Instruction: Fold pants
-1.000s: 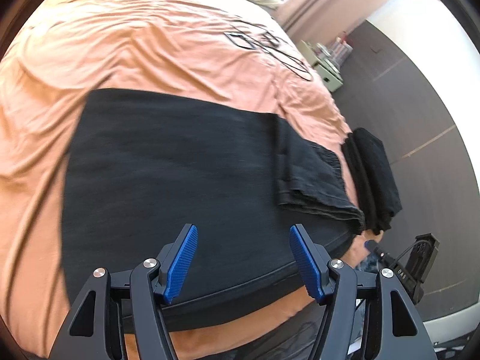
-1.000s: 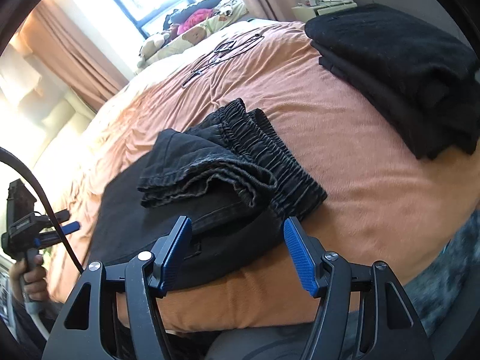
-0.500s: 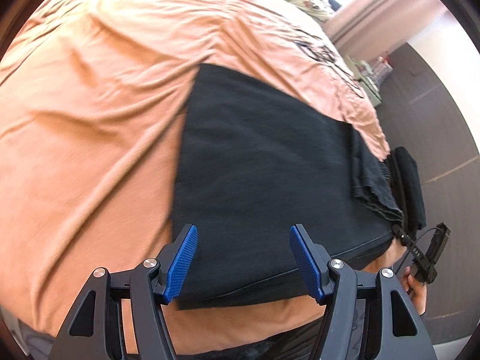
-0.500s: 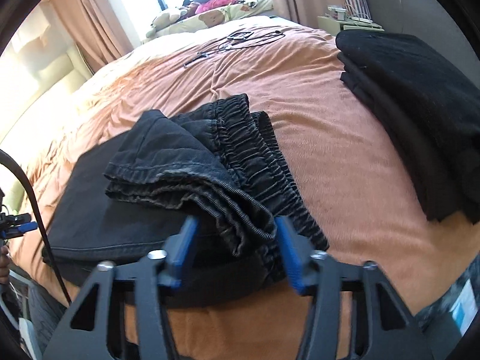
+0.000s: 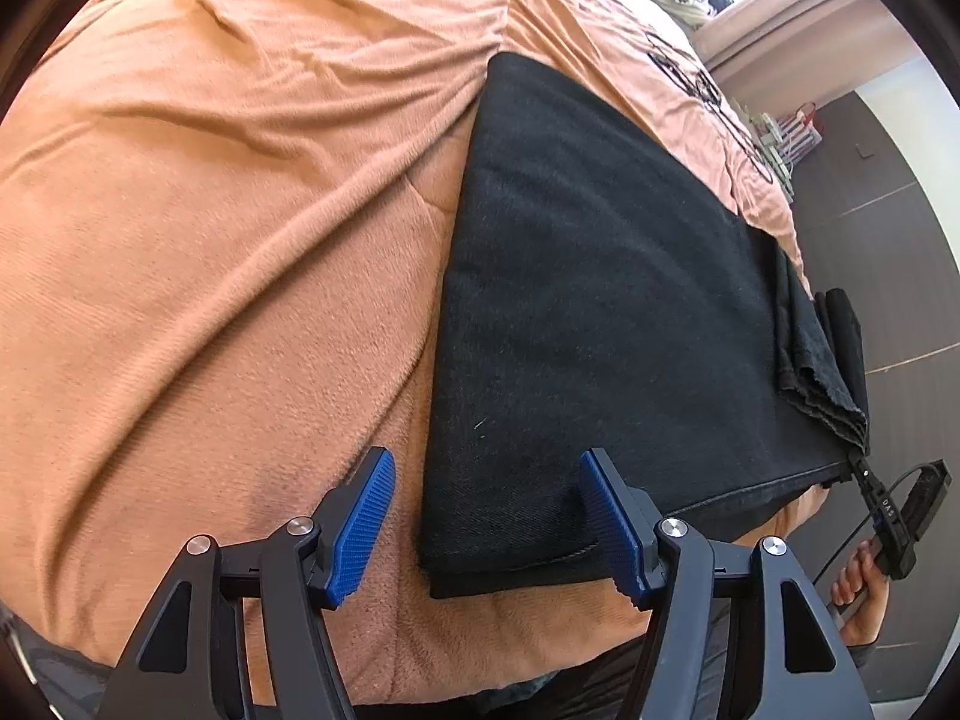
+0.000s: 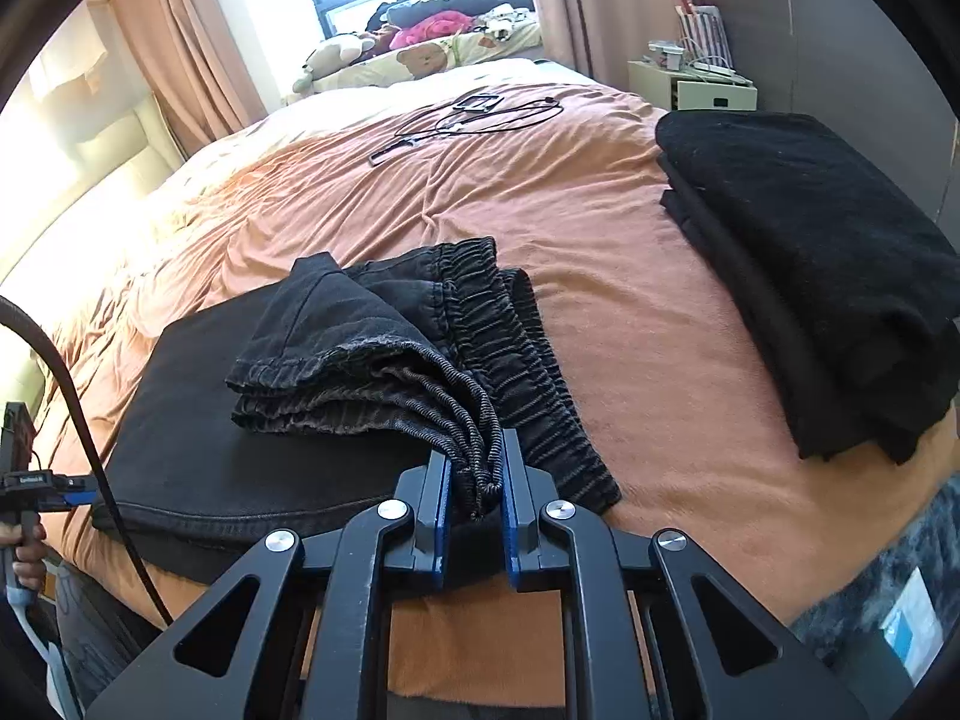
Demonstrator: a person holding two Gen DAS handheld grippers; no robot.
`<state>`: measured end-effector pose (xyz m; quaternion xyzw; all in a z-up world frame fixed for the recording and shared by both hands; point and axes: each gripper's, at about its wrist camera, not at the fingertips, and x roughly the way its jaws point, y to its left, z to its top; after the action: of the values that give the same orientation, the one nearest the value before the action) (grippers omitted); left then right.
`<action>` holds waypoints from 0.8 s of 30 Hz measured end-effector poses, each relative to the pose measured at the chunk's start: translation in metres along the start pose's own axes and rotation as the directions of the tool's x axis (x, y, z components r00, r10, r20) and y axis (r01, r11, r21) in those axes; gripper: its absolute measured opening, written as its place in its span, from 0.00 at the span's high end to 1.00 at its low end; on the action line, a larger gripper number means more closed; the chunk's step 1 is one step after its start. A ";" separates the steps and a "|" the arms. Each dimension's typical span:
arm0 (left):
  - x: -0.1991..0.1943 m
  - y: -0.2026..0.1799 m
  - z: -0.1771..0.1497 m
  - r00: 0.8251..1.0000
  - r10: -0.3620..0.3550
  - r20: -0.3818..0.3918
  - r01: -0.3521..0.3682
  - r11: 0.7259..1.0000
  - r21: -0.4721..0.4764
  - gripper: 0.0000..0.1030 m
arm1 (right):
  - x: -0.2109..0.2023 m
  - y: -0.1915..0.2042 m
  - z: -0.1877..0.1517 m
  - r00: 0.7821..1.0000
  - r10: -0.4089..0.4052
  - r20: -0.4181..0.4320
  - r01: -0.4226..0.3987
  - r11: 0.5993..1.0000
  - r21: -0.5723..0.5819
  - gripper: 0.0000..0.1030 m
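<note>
Pants [image 6: 336, 372]: black washed denim, ribbed elastic waistband, flat on orange bedspread [image 6: 600, 228]. Right gripper [image 6: 474, 498] jaws just closing, clenched on bunched waistband. Left gripper [image 5: 486, 516] spread wide over leg end. Folded black stack [image 6: 810, 252] nearby.

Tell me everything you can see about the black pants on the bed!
The black pants look like faded denim with a gathered elastic waistband. They lie flat on the orange bedspread, partly folded, the hem ends doubled back over the waist. The right tongs have just been closing and now pinch that bunched edge. The left tongs hang open over the far folded corner.
</note>
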<state>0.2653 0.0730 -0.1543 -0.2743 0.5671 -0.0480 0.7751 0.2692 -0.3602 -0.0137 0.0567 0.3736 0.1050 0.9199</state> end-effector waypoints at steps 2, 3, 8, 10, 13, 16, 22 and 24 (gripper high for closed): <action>0.002 0.001 -0.002 1.000 -0.011 -0.004 0.011 1.000 -0.001 0.36 | -0.001 -0.005 -0.001 1.000 0.000 -0.003 0.000 1.000 0.019 0.90; 0.002 0.002 -0.002 1.000 -0.018 -0.001 0.018 1.000 -0.002 0.39 | -0.001 -0.007 -0.002 1.000 0.005 -0.004 -0.005 1.000 0.023 0.90; 0.006 0.004 -0.005 0.999 -0.039 -0.008 0.039 0.999 -0.008 0.61 | 0.030 -0.017 -0.004 0.996 -0.025 -0.081 0.028 0.999 0.032 0.89; 0.002 0.002 -0.007 0.999 -0.033 -0.005 0.033 0.999 0.009 0.62 | 0.034 -0.017 -0.006 0.994 -0.029 -0.106 0.034 0.999 0.042 0.84; -0.003 0.003 -0.006 0.999 -0.041 -0.011 0.041 0.999 0.004 0.62 | 0.020 -0.009 -0.004 0.994 -0.061 -0.087 0.062 0.998 -0.001 0.65; -0.008 0.001 -0.007 1.000 -0.019 0.011 0.018 1.000 0.020 0.62 | -0.004 0.005 -0.001 0.998 -0.062 -0.023 0.061 0.996 -0.065 0.47; -0.007 -0.006 -0.009 0.999 0.001 0.038 -0.003 0.999 0.045 0.56 | -0.024 0.044 0.000 1.000 0.003 0.027 0.003 0.976 -0.216 0.47; -0.007 -0.005 -0.010 0.999 0.005 0.045 -0.007 0.999 0.044 0.56 | -0.019 0.057 0.000 1.000 0.003 0.019 0.002 0.966 -0.258 0.47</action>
<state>0.2549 0.0670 -0.1482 -0.2566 0.5489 -0.0521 0.7938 0.2474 -0.3096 0.0094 -0.0623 0.3480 0.1521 0.9230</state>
